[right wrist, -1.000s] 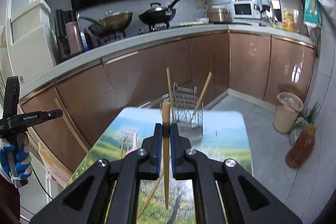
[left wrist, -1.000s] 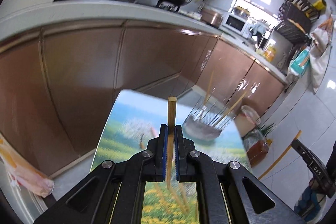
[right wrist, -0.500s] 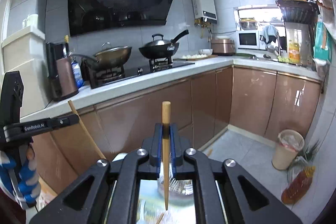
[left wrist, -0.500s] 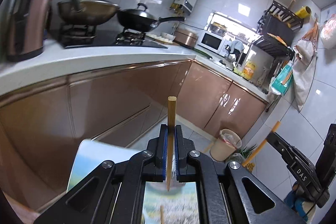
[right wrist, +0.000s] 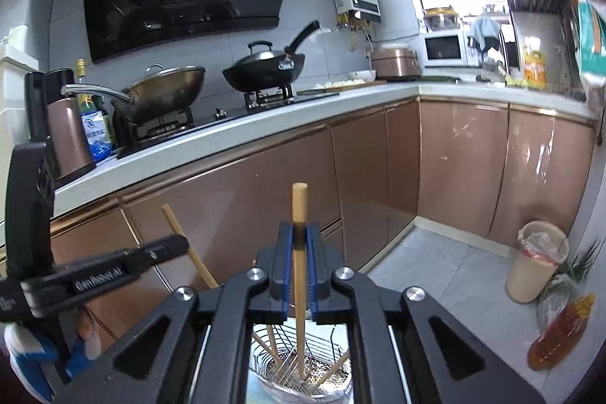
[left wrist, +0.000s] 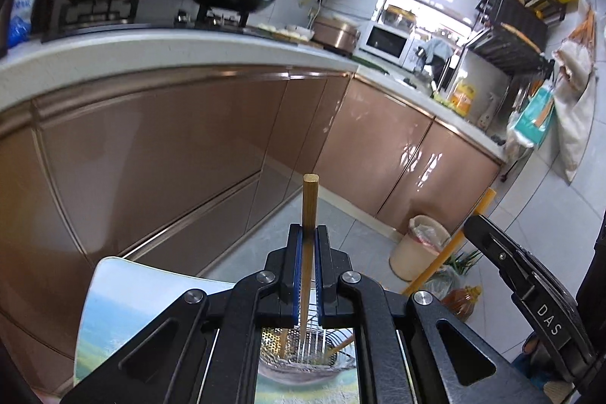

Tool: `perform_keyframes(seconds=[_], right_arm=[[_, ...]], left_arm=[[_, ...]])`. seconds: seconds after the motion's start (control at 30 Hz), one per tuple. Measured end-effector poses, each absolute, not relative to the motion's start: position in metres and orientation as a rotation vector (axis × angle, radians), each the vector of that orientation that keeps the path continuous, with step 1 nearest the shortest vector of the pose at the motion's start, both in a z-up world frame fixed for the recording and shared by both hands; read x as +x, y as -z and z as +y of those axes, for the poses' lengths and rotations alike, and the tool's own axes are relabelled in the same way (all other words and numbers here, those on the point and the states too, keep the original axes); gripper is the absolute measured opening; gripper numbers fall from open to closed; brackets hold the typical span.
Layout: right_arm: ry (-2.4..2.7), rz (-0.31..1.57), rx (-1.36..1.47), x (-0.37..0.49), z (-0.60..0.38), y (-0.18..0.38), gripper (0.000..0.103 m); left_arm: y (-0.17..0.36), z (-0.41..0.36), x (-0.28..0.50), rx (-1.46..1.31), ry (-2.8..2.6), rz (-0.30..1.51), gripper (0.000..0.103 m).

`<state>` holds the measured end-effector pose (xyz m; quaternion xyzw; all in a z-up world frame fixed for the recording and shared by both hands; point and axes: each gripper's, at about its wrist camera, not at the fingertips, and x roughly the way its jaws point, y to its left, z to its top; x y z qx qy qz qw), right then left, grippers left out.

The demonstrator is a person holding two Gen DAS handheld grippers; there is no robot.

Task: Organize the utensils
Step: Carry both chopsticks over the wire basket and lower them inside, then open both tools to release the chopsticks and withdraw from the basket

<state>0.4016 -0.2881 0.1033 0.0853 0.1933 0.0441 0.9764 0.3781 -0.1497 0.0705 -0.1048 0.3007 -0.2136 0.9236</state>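
My left gripper [left wrist: 308,233] is shut on a wooden chopstick [left wrist: 309,199] held upright; its lower end reaches down into a wire utensil basket [left wrist: 303,354] seen between the gripper's arms. My right gripper [right wrist: 299,233] is shut on another wooden chopstick [right wrist: 299,203], also upright, its tip inside the same basket [right wrist: 299,372]. Other chopsticks lean in the basket. Each gripper shows in the other's view: the right one [left wrist: 530,298] with its chopstick, the left one [right wrist: 98,275] with its chopstick.
The basket stands on a small table with a landscape print [left wrist: 113,309]. Brown cabinets [right wrist: 378,177] and a counter with woks [right wrist: 265,70] lie behind. A bin [right wrist: 538,260] and an oil bottle [right wrist: 560,332] stand on the floor at right.
Both grippers have risen and tilted over the basket, then lowered the chopsticks' tips into it. The table now sits low in both views.
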Motion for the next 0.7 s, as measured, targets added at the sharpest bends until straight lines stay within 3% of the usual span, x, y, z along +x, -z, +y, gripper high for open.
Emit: perform_keyframes(seconds=[0.4,0.7], right_arm=[[-0.070,0.427,0.201,0.415,-0.292,-0.035,0.006],[-0.059,0.462,0.228,0.403,-0.301,-0.019,0.008]], left_arm=[[-0.011,-0.177,0.388,-0.105,0.408,0.640,0.005],[-0.013,-0.173,0.379,-0.092,0.393,0.634,0.006]])
